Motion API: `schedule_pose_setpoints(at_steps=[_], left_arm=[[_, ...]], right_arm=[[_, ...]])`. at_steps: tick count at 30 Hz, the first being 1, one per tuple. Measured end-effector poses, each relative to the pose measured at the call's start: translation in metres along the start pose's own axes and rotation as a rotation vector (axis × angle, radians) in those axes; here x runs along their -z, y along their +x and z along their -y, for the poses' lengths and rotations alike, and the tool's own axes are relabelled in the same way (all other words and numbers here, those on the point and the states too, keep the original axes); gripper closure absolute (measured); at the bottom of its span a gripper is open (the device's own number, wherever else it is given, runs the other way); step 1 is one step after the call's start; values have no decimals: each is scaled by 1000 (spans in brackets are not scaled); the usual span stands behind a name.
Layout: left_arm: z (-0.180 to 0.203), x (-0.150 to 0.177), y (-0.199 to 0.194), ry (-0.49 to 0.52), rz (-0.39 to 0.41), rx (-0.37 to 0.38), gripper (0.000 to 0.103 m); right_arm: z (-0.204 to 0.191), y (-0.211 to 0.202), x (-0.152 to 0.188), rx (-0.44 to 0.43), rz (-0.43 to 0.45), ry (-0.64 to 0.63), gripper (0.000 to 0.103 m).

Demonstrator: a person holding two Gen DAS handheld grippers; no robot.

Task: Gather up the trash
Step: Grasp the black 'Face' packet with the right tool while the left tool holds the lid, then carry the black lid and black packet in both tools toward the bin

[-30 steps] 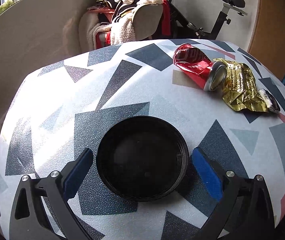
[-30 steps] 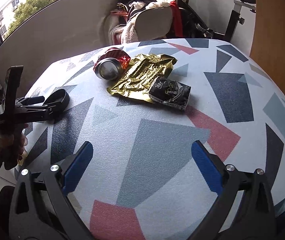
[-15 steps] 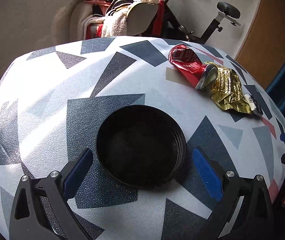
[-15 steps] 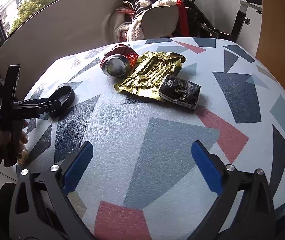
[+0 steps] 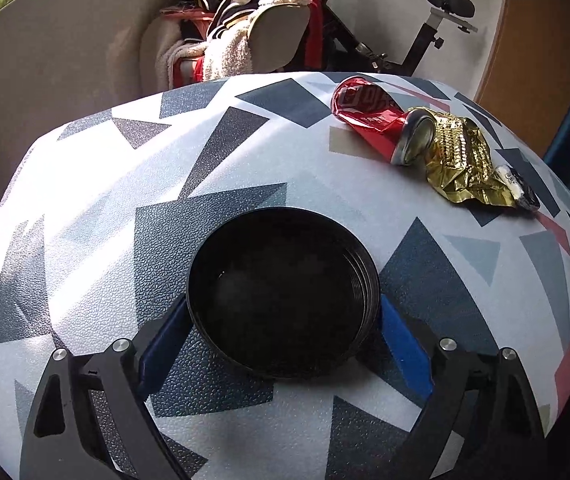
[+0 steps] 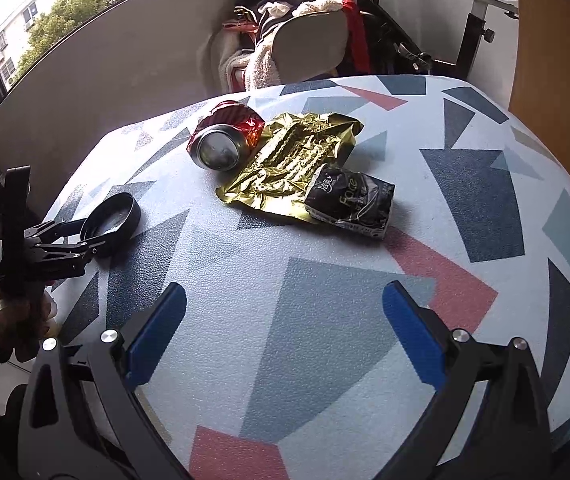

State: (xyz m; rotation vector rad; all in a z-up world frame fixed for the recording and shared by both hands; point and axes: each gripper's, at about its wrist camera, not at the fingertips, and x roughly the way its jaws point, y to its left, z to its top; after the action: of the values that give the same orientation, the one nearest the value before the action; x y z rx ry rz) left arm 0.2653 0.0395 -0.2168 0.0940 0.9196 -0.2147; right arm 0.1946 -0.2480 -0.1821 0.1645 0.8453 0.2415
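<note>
A black round bowl [image 5: 283,292] sits on the patterned table [image 5: 97,216], between the fingers of my left gripper [image 5: 283,340], whose blue pads now touch its sides. In the right wrist view the same bowl [image 6: 111,218] and left gripper [image 6: 65,240] show at the left. A crushed red can [image 6: 223,142], a gold foil wrapper [image 6: 293,160] and a black snack packet [image 6: 351,204] lie together at the table's middle back. My right gripper [image 6: 283,340] is open and empty, well short of them.
Behind the table stand a chair piled with clothes [image 6: 285,40] and an exercise bike [image 6: 481,8]. A grey wall and a window [image 6: 45,20] lie at the back left. A wooden panel [image 6: 557,40] is at the right.
My left gripper has closed in around the black bowl; its pads went from wide apart to touching the rim. The right gripper has moved a little forward toward the trash.
</note>
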Motion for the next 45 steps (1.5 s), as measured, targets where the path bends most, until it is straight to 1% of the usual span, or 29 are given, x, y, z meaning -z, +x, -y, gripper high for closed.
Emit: schedule_pose_setpoints(at_steps=[2, 5, 7, 10, 12, 15, 17, 21, 23, 27, 29, 31, 33, 36, 39, 45], left_arm=[[1, 0, 0, 3, 1, -6, 14], [0, 0, 1, -2, -4, -8, 14], [-1, 0, 1, -11, -5, -5, 14], [-2, 1, 2, -14, -9, 11, 14], [-3, 1, 3, -17, -11, 14, 14], [-2, 1, 4, -14, -15, 10, 14], [-1, 1, 4, -13, -15, 9, 14], [-2, 2, 4, -17, -13, 10, 14], [-3, 2, 4, -19, -12, 9, 14], [-3, 2, 1, -21, -3, 5, 14], [-1, 2, -3, -9, 13, 10, 14], [0, 1, -6, 8, 10, 22, 14], [2, 1, -11, 15, 7, 16, 14], [6, 2, -28, 15, 29, 27, 14], [13, 5, -49, 28, 50, 38, 14], [28, 24, -99, 35, 82, 89, 14]], right_arm=[[11, 6, -11, 6, 9, 66, 17], [31, 24, -27, 23, 2, 191, 21], [39, 38, -35, 45, -16, 247, 23], [50, 57, -45, 33, -41, 316, 23], [53, 64, -51, 41, -46, 333, 23], [47, 72, -58, 96, -55, 278, 26], [39, 76, -60, 141, -70, 198, 37], [17, 73, -55, 164, -67, 21, 38], [10, 67, -51, 153, -55, -16, 38], [-3, 43, -41, 111, -20, -43, 38], [-12, 32, -34, 93, -14, -66, 38], [-20, 22, -28, 78, -15, -88, 38], [-28, 12, -22, 68, -14, -114, 38], [-37, -3, -16, 58, -1, -145, 38], [-42, -14, -10, 29, -1, -137, 38], [-53, -36, 5, -2, 5, -155, 38]])
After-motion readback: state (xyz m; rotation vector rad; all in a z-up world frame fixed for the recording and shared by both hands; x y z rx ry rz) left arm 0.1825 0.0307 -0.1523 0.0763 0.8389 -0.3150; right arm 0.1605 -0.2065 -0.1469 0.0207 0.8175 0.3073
